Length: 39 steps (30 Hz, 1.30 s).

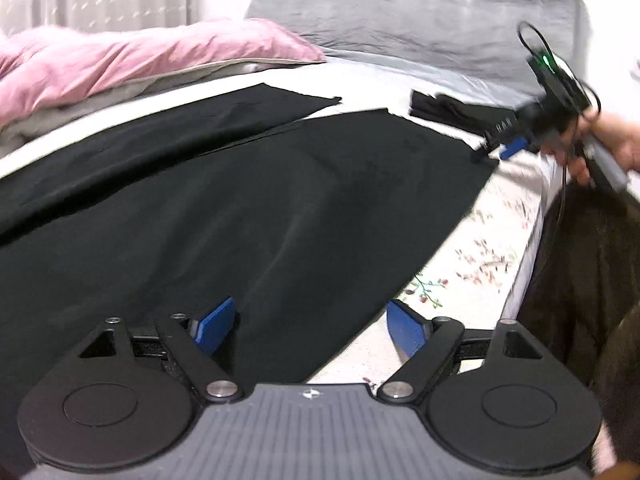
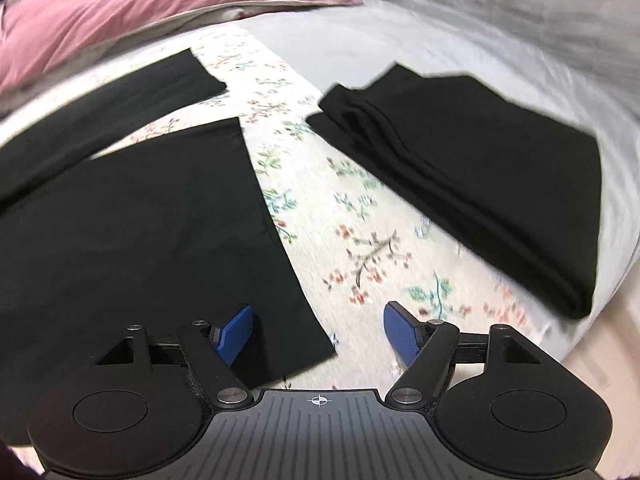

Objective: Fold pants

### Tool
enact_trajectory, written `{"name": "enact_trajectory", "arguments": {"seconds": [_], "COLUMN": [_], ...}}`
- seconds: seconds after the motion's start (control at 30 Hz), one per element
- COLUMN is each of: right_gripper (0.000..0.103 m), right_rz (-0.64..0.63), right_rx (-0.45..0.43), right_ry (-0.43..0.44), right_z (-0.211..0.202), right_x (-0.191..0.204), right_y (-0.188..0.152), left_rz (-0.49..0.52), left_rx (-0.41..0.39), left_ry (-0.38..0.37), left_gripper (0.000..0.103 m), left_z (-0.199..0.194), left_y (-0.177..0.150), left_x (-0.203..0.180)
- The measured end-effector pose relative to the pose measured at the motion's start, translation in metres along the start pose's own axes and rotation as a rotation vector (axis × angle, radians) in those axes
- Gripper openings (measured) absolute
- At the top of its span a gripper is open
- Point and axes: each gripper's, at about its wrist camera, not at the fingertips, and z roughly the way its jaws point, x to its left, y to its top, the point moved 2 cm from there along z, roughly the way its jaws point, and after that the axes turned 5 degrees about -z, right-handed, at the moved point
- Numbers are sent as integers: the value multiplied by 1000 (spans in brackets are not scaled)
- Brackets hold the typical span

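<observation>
Black pants (image 1: pixel 224 208) lie spread flat on the bed, both legs reaching away from me toward the right. My left gripper (image 1: pixel 310 330) is open and empty, low over the near leg's edge. In the right wrist view the near leg's hem (image 2: pixel 240 216) lies at the left. My right gripper (image 2: pixel 318 334) is open and empty, straddling that hem's near corner. The right gripper also shows in the left wrist view (image 1: pixel 500 150), held by a hand at the hem.
A folded stack of black clothes (image 2: pixel 472 168) lies to the right on the floral sheet (image 2: pixel 360 248). A pink duvet (image 1: pixel 132 60) and a grey pillow (image 1: pixel 420 12) lie at the back. The bed's edge (image 2: pixel 592 320) runs at the right.
</observation>
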Motion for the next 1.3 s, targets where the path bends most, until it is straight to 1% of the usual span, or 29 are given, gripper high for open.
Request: {"name": "enact_trajectory", "arguments": {"seconds": [0.07,0.1,0.13,0.17,0.2,0.23,0.27,0.3,0.33,0.37,0.43,0.47,0.53,0.6,0.63,0.67,0.7,0.73,0.77,0.8,0.83,0.87,0.9,0.93,1.07,1.17,1.2,1.3], "right_gripper": [50,24,10,8,2,1,0,0,0,0,0,0,0,0,1,2,9,13,14,18,27,32,44,52,55,63,66,67], "right_rz": [-5,-11,-17,-22,-30,-37,-34,-26,-16,-11,-22,-32,-49,-54,-54,-49,-39,-28,-21,-15,-5,4,6,2,-70,-125,-144,-215], "right_rx": [-17,-27,-31,-33,-39,-45,-46,-48,-46,-42,-41,-41,-40,-31,-21,-17,-14,-18,-30,-47,-59,-67,-74,-84,-99,-108,-111,-115], "right_ry": [15,38,58,64,60,59,52,49,51,54,48,40,18,-3,1,6,8,5,0,5,16,32,53,72,93,96,97,102], "right_z": [-3,-4,-6,-6,-11,-12,-13,-13,-14,-14,-15,-15,-16,-15,-14,-14,-15,-16,-18,-21,-24,-25,-26,-27,-19,-10,-7,6], "right_x": [7,7,8,11,12,12,11,9,5,3,1,0,0,-3,-5,-6,-8,-10,-11,-13,-14,-15,-14,-11,13,34,41,64], "right_y": [-3,-1,-2,-3,-4,-4,-3,-3,-2,-2,-3,-3,-3,-2,-2,-1,1,4,6,10,14,19,24,29,53,72,78,99], "left_rz": [19,26,37,52,70,81,84,82,78,74,81,81,53,42,32,16,-1,-14,-23,-36,-49,-70,-97,-122,-210,-267,-287,-336], "left_rx": [-10,-12,-10,-7,-1,5,10,13,16,24,27,28,46,72,80,88,81,65,44,10,-14,-28,-34,-41,-58,-75,-74,-81], "left_ry": [-11,-34,-51,-75,-90,-94,-98,-93,-88,-83,-77,-88,-141,-174,-186,-203,-208,-205,-194,-175,-163,-146,-123,-98,30,112,131,173], "left_gripper": [83,81,78,73,71,64,61,60,54,46,44,44,44,45,47,54,59,79,98,103,103,103,103,103,103,103,103,103], "left_z": [0,-1,2,-1,1,3,2,4,2,5,9,9,7,10,12,14,14,13,11,10,9,11,14,17,32,44,48,63], "left_y": [1,1,4,1,1,2,-2,-1,0,2,-1,0,3,6,8,9,11,14,17,21,25,31,37,43,73,94,99,111], "left_x": [-6,-10,-17,-19,-21,-21,-24,-25,-23,-23,-26,-27,-23,-19,-16,-13,-9,-5,-1,5,10,18,26,33,63,83,91,111]}}
